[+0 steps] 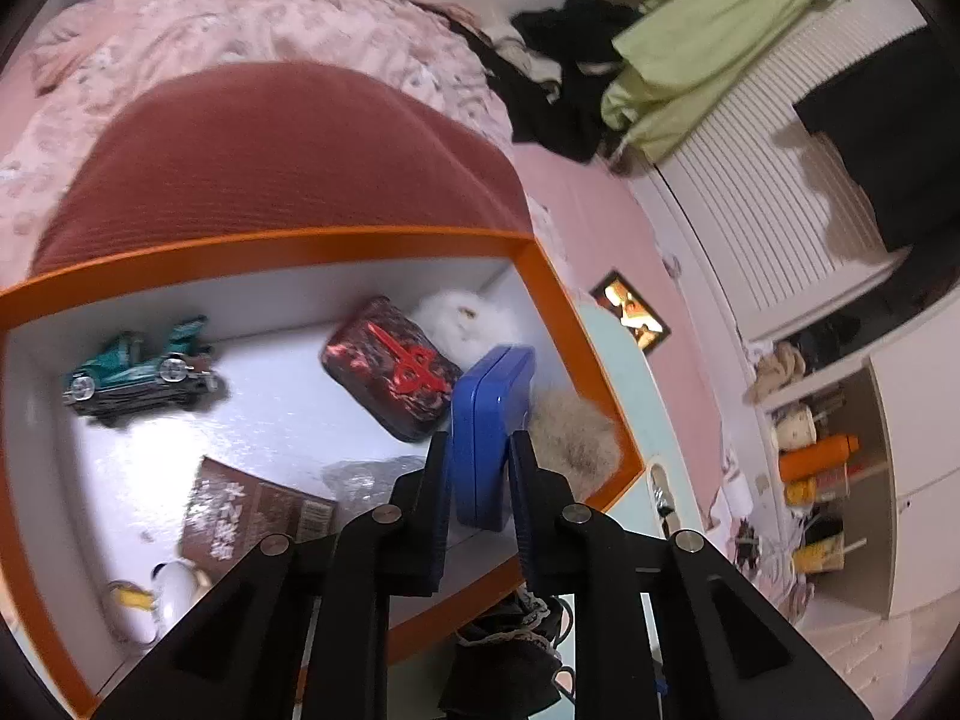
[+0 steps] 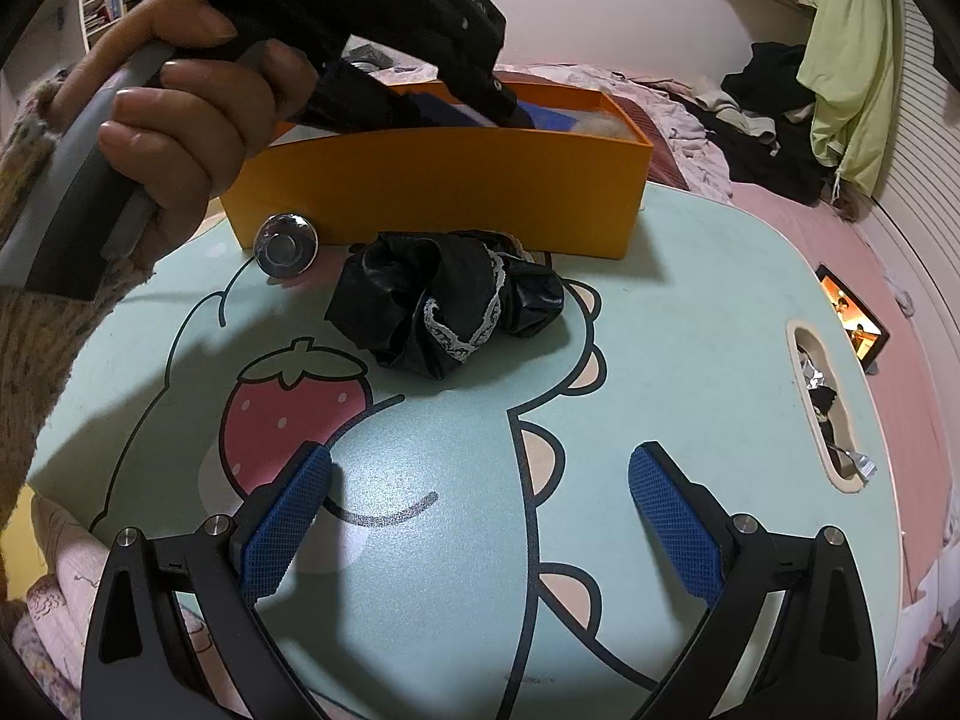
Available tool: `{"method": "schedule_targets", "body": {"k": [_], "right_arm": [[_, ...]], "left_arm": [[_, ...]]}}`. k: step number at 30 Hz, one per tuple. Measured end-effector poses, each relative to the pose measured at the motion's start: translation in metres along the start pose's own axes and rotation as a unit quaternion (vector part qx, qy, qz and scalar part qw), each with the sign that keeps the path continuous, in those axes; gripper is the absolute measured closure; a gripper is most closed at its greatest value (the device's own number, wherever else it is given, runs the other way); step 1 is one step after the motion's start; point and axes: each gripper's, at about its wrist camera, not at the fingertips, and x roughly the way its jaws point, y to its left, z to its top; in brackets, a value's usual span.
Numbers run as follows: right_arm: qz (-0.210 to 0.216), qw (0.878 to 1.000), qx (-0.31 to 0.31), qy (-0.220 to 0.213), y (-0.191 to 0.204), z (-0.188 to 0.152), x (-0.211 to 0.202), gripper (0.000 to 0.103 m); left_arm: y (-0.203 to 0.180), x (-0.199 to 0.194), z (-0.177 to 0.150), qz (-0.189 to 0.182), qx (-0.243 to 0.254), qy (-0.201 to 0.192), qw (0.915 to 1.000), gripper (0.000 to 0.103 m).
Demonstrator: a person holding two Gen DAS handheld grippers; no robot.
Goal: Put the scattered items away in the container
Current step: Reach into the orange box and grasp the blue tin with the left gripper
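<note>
The orange box (image 1: 300, 246) stands on the pale green cartoon table (image 2: 690, 330). Inside it my left gripper (image 1: 480, 450) is shut on a blue tin (image 1: 492, 396) that stands on edge by the right wall. Around the tin lie a teal toy car (image 1: 141, 366), a red-and-black tin (image 1: 390, 366), a white fluffy ball (image 1: 465, 315), a beige pompom (image 1: 576, 438) and a brown packet (image 1: 252, 510). Outside the box (image 2: 432, 180), a black lace-trimmed cloth (image 2: 444, 300) and a shiny round metal piece (image 2: 285, 243) rest on the table. My right gripper (image 2: 480, 498) hangs open over the near table, holding nothing.
A person's hand (image 2: 180, 120) holds the left gripper's handle above the box. A lit screen (image 2: 852, 318) lies on the pink bed at the right. The table has a handle slot (image 2: 828, 414) near its right edge. Clothes (image 2: 774, 120) are piled behind.
</note>
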Motion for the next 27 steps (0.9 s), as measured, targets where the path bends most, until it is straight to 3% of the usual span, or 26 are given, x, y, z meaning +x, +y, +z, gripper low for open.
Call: {"method": "schedule_targets", "body": {"k": [3, 4, 8, 10, 12, 13, 14, 15, 21, 24, 25, 26, 27], "right_arm": [[0.000, 1.000, 0.000, 0.000, 0.001, 0.000, 0.000, 0.004], [0.000, 1.000, 0.000, 0.000, 0.000, 0.000, 0.000, 0.004], [0.000, 1.000, 0.000, 0.000, 0.001, -0.001, 0.000, 0.004], [0.000, 1.000, 0.000, 0.000, 0.001, -0.001, -0.001, 0.004], [0.001, 1.000, 0.000, 0.000, 0.002, -0.001, -0.001, 0.004], [0.000, 1.000, 0.000, -0.001, 0.002, -0.001, -0.001, 0.004], [0.000, 1.000, 0.000, 0.000, 0.002, -0.001, -0.001, 0.004], [0.000, 1.000, 0.000, 0.000, 0.002, -0.001, -0.001, 0.004], [0.001, 1.000, 0.000, -0.001, 0.002, -0.001, 0.000, 0.004], [0.001, 1.000, 0.000, -0.001, 0.002, -0.001, 0.000, 0.004], [0.001, 1.000, 0.000, -0.001, 0.002, -0.001, 0.000, 0.004], [0.001, 1.000, 0.000, 0.000, 0.002, -0.001, 0.000, 0.004], [0.001, 1.000, 0.000, 0.000, 0.002, -0.001, 0.000, 0.004]], "left_arm": [[0.000, -0.019, -0.002, -0.005, 0.004, -0.020, 0.9998, 0.088], [-0.001, -0.028, -0.004, -0.007, 0.009, -0.028, 0.9995, 0.102], [-0.007, -0.065, -0.010, -0.018, 0.029, -0.060, 0.9976, 0.103], [-0.013, -0.073, -0.013, 0.010, 0.055, -0.064, 0.9964, 0.103], [-0.016, -0.069, -0.012, 0.048, 0.070, -0.056, 0.9948, 0.088], [-0.013, -0.063, -0.008, 0.052, 0.067, -0.044, 0.9954, 0.055], [-0.011, -0.056, -0.004, 0.049, 0.063, -0.034, 0.9963, 0.030], [-0.010, -0.048, 0.001, 0.048, 0.058, -0.027, 0.9968, 0.028], [-0.013, 0.011, 0.015, 0.085, 0.071, 0.035, 0.9932, 0.032], [-0.016, 0.030, 0.015, 0.108, 0.086, 0.047, 0.9893, 0.048], [-0.018, 0.031, 0.015, 0.107, 0.092, 0.038, 0.9892, 0.060], [-0.018, 0.028, 0.015, 0.096, 0.092, 0.033, 0.9906, 0.070], [-0.018, 0.023, 0.015, 0.081, 0.088, 0.027, 0.9925, 0.074]]}}
